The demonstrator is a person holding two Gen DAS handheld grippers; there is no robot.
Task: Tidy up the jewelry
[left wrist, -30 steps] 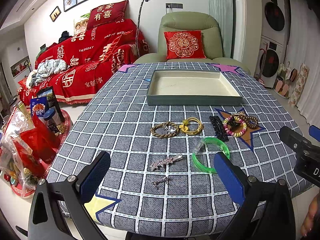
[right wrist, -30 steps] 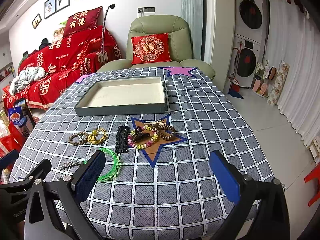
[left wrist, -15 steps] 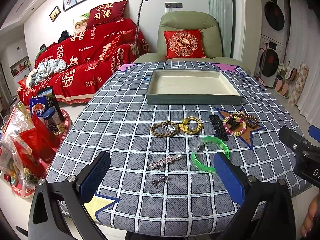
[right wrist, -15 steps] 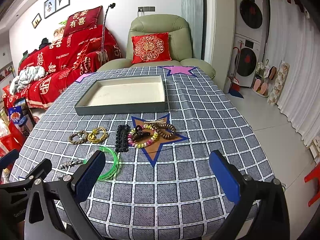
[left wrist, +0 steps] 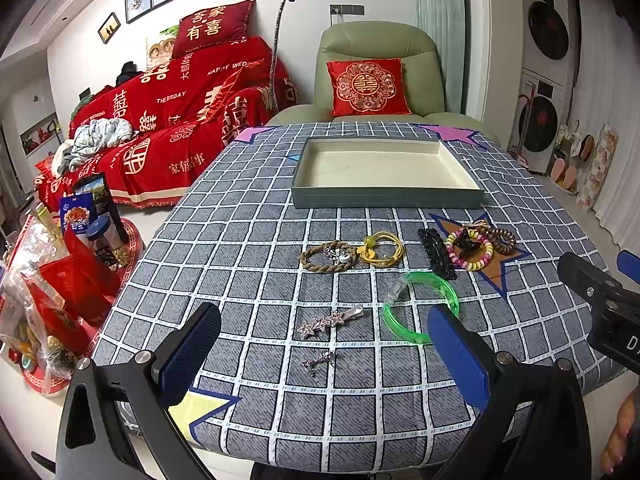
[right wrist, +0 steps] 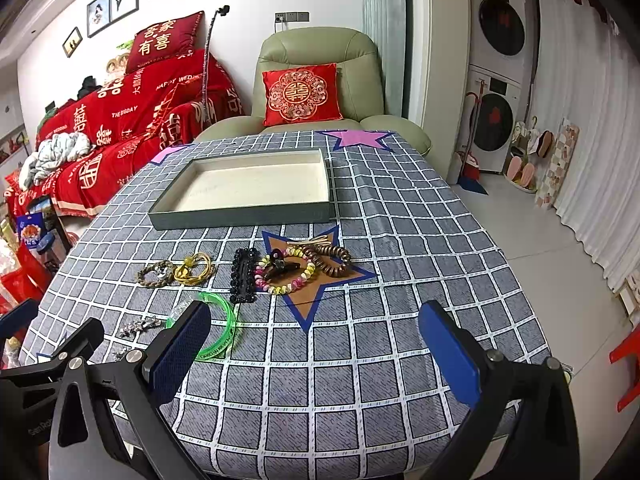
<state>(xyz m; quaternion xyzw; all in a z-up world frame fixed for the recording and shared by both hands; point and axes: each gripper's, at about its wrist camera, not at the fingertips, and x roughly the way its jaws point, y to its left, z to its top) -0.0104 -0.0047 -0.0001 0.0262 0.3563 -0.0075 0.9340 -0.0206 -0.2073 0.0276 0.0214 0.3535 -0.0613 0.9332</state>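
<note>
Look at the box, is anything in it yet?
Empty. The box shows only its bare cream floor in both views, and the jewelry, like the green bangle, lies on the tablecloth.

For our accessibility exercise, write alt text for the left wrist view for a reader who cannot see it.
An open left claw hovers over a grey checked tablecloth strewn with jewelry: star hair clips, a green bangle, bracelets. Beyond them sits an empty tray, with a green armchair behind.
</note>
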